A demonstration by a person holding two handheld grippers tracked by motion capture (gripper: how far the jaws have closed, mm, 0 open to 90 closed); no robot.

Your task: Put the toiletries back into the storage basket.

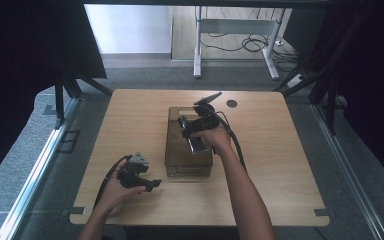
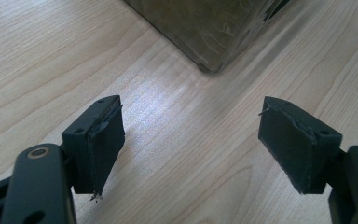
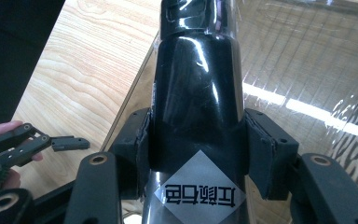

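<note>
High view: wooden table [image 1: 280,165], with a smoky translucent box [image 1: 180,160] lying lengthwise near its middle.

Item 1, right gripper [image 1: 192,131]: held in the person's right hand [image 1: 216,140] above the box. Its jaws are clamped on a glossy black bottle [image 1: 192,134], which lies roughly level in the grip, over the box's top. Right gripper view: the bottle [image 3: 198,93] runs straight up the middle between the two black pads [image 3: 140,149], one pad pressed to each flank, the jaws standing fairly wide to take its girth. A silver diamond label [image 3: 199,193] with dark characters sits on the bottle just beyond the pads. Behind the bottle, the box's clear ribbed surface [image 3: 307,70] catches bright reflections.

Item 2, left gripper [image 1: 152,185]: held in the left hand [image 1: 117,192] low over the table's near left part, well apart from the bottle and just short of the box's near corner. Left gripper view: jaws spread wide with only bare wood between them; the rounded corner of the box [image 2: 209,32] sits beyond the tips, untouched.

Item 3, background: a white desk frame [image 1: 235,30] with loose cables on the floor past the table.
</note>
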